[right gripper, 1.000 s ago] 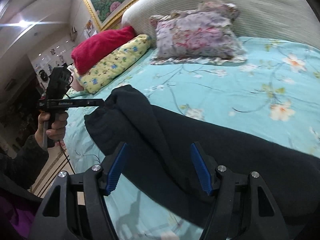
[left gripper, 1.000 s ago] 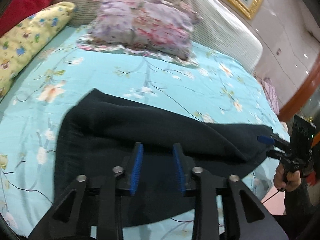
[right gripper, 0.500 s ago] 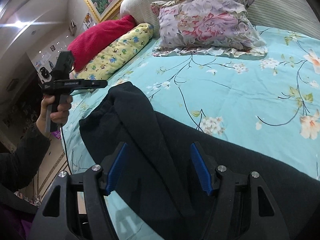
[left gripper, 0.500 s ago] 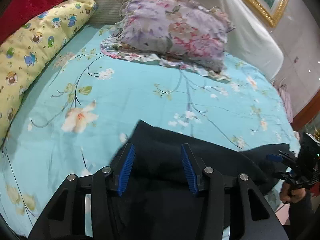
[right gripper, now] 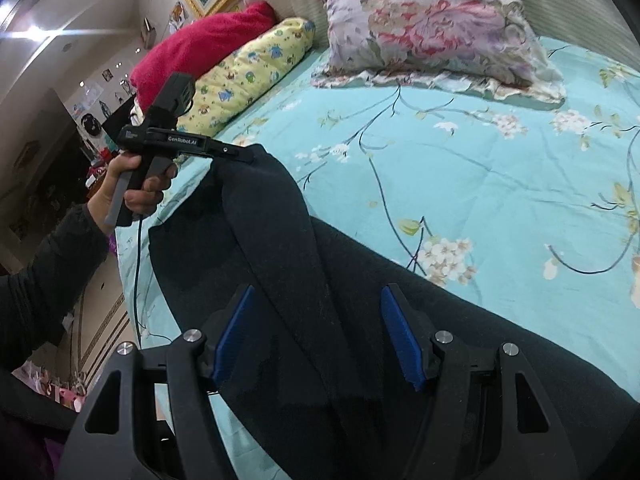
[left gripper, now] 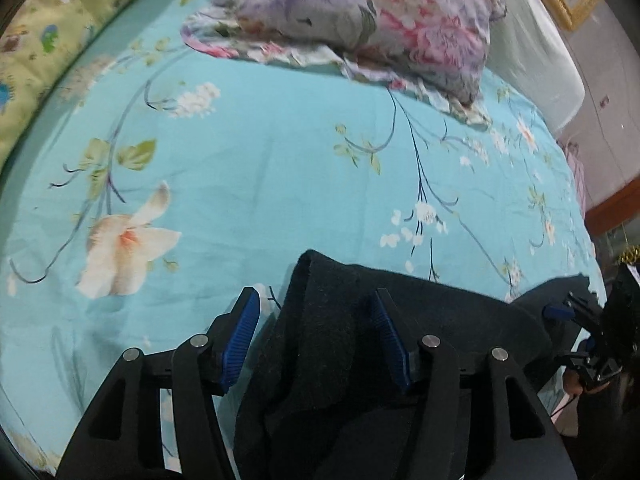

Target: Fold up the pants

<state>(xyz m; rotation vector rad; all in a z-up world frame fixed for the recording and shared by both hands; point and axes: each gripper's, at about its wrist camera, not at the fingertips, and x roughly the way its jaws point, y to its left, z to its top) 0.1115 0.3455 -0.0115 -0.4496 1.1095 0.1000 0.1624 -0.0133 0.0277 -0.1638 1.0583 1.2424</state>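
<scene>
The black pants point(left gripper: 340, 344) lie on the turquoise floral bedsheet point(left gripper: 240, 168), with one layer folded over the other point(right gripper: 280, 240). My left gripper point(left gripper: 316, 320) stands over the folded corner. Its jaws are opening, the cloth lies loose between them, and the left pad point(left gripper: 244, 332) is off the fabric. In the right wrist view a hand holds this left gripper point(right gripper: 244, 154) at the pants' far corner. My right gripper point(right gripper: 316, 332) hovers open above the fold ridge, its pads apart from the cloth. The left wrist view shows the right gripper point(left gripper: 560, 318) at the pants' right end.
A purple floral pillow point(right gripper: 432, 28) lies at the head of the bed. Beside it are a yellow printed pillow point(right gripper: 248, 72) and a red cushion point(right gripper: 200, 48). The striped headboard point(left gripper: 532, 52) curves behind them. The bed's edge and the floor point(right gripper: 100, 312) are at left.
My left gripper moved forward and down over the bed, bringing the pants' corner with it, and its jaws widened. The right gripper came a little closer to the pillows, with its jaws unchanged.
</scene>
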